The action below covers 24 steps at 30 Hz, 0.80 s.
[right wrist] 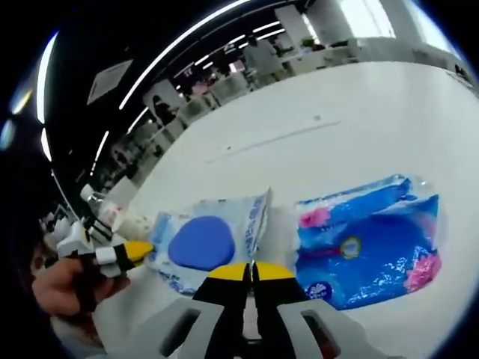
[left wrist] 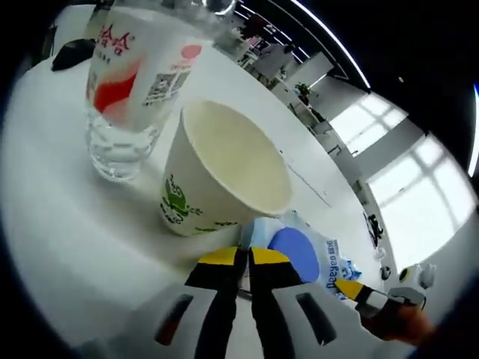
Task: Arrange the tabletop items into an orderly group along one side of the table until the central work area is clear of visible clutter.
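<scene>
A pale blue wet-wipes pack (left wrist: 303,254) with a blue oval lid lies on the white table (left wrist: 67,224), just below a white paper cup (left wrist: 224,168) with green print. My left gripper (left wrist: 243,258) is shut at the pack's near edge, which runs into its yellow tips. In the right gripper view the same wipes pack (right wrist: 202,239) lies ahead, its right edge curled up between the tips of my right gripper (right wrist: 251,271), which is shut on it. The left gripper (right wrist: 127,253), held by a hand, touches the pack's far-left end. The right gripper (left wrist: 359,292) meets the pack's other corner.
A clear plastic bottle (left wrist: 131,82) with a red and white label stands beside the cup. A dark object (left wrist: 71,54) lies behind it. A bright blue tissue pack (right wrist: 367,243) lies right of the wipes. White tabletop (right wrist: 337,127) stretches beyond, with office furniture far off.
</scene>
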Each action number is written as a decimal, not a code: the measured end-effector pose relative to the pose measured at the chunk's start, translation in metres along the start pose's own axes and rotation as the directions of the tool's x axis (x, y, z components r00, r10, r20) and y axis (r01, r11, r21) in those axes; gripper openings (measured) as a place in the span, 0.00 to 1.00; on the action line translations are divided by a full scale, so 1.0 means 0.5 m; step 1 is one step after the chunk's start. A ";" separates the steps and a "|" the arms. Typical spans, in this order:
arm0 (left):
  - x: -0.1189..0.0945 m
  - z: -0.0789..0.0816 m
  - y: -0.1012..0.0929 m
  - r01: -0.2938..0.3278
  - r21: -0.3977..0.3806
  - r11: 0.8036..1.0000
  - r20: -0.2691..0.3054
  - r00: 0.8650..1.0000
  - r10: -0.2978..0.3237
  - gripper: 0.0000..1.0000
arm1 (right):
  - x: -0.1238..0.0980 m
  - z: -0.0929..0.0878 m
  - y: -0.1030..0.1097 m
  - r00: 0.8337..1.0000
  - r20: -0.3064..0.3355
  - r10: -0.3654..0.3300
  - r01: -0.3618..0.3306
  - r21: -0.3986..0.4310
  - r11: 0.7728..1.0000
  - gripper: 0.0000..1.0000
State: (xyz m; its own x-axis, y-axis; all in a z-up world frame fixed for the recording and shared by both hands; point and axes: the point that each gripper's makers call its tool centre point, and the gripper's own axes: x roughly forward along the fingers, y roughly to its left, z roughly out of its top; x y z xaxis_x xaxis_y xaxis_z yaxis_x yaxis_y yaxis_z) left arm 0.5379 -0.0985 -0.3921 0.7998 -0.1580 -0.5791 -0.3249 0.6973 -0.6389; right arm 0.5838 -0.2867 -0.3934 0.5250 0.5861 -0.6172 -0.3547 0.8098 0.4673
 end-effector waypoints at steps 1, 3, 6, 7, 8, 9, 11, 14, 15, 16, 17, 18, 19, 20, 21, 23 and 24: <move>0.004 0.007 0.004 0.002 -0.007 1.000 0.002 1.000 -0.002 0.02 | 0.000 0.000 -0.001 1.000 0.002 0.000 0.000 0.000 1.000 0.00; 0.001 0.009 0.003 0.005 -0.007 1.000 0.006 1.000 -0.005 0.07 | -0.003 -0.001 -0.002 1.000 0.006 0.000 0.000 -0.002 1.000 0.02; -0.003 0.006 0.008 0.001 0.008 1.000 0.005 1.000 -0.001 0.13 | -0.008 -0.007 -0.005 1.000 0.011 0.004 -0.004 0.006 1.000 0.06; -0.005 0.006 0.012 -0.001 0.008 1.000 0.004 1.000 0.001 0.14 | -0.009 -0.009 -0.006 1.000 0.010 0.002 -0.002 0.005 1.000 0.06; -0.009 0.005 0.016 -0.004 0.008 1.000 0.004 1.000 0.004 0.14 | -0.011 -0.011 -0.006 1.000 0.008 -0.002 0.002 0.004 1.000 0.06; -0.011 0.007 0.022 -0.005 0.006 1.000 0.003 1.000 0.005 0.13 | -0.015 -0.012 -0.008 1.000 0.007 -0.007 0.007 0.006 1.000 0.07; -0.016 0.007 0.028 -0.005 0.000 1.000 0.004 1.000 0.005 0.13 | -0.021 -0.014 -0.007 1.000 0.010 -0.011 0.011 0.010 1.000 0.08; -0.020 0.003 0.027 -0.003 0.006 1.000 0.001 1.000 0.003 0.12 | -0.028 -0.015 -0.010 1.000 0.011 -0.012 0.012 0.008 1.000 0.08; -0.024 -0.002 0.024 -0.001 0.012 1.000 0.000 1.000 0.001 0.12 | -0.032 -0.016 -0.009 1.000 0.015 -0.011 0.011 0.009 1.000 0.08; -0.029 -0.006 0.020 -0.001 0.013 1.000 -0.001 1.000 0.001 0.12 | -0.034 -0.016 -0.007 1.000 0.015 -0.011 0.011 0.009 1.000 0.08; -0.033 -0.008 0.019 -0.001 0.016 1.000 -0.001 1.000 0.001 0.12 | -0.038 -0.018 -0.004 1.000 0.015 -0.009 0.009 0.007 1.000 0.08; -0.039 -0.012 0.016 -0.001 0.023 1.000 0.000 1.000 0.001 0.13 | -0.043 -0.019 -0.003 1.000 0.015 -0.005 0.005 0.002 1.000 0.08; -0.041 -0.015 0.020 -0.007 0.036 0.999 0.000 1.000 0.007 0.12 | -0.050 -0.019 -0.003 1.000 0.018 -0.004 0.005 -0.009 1.000 0.08; -0.044 -0.018 0.022 -0.010 0.049 0.999 -0.002 1.000 0.010 0.12 | -0.055 -0.019 -0.004 1.000 0.020 -0.004 0.005 -0.015 1.000 0.08; -0.045 -0.019 0.023 -0.012 0.060 0.998 -0.004 1.000 0.012 0.12 | -0.060 -0.019 -0.006 1.000 0.021 -0.004 0.005 -0.016 1.000 0.08; -0.049 -0.022 0.027 -0.011 0.072 0.997 -0.006 1.000 0.012 0.12 | -0.072 -0.016 -0.016 0.999 0.034 -0.011 0.011 -0.012 1.000 0.08; -0.054 -0.030 0.029 -0.009 0.072 0.997 -0.008 1.000 0.010 0.12 | -0.079 -0.017 -0.022 0.999 0.038 -0.016 0.017 -0.006 1.000 0.08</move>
State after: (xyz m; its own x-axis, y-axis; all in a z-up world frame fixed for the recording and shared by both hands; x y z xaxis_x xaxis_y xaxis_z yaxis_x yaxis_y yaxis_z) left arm 0.5039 -0.0947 -0.3930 0.7924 -0.1570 -0.5894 -0.2950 0.7471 -0.5956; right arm 0.5606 -0.3183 -0.3796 0.5596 0.5712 -0.6004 -0.3507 0.8197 0.4530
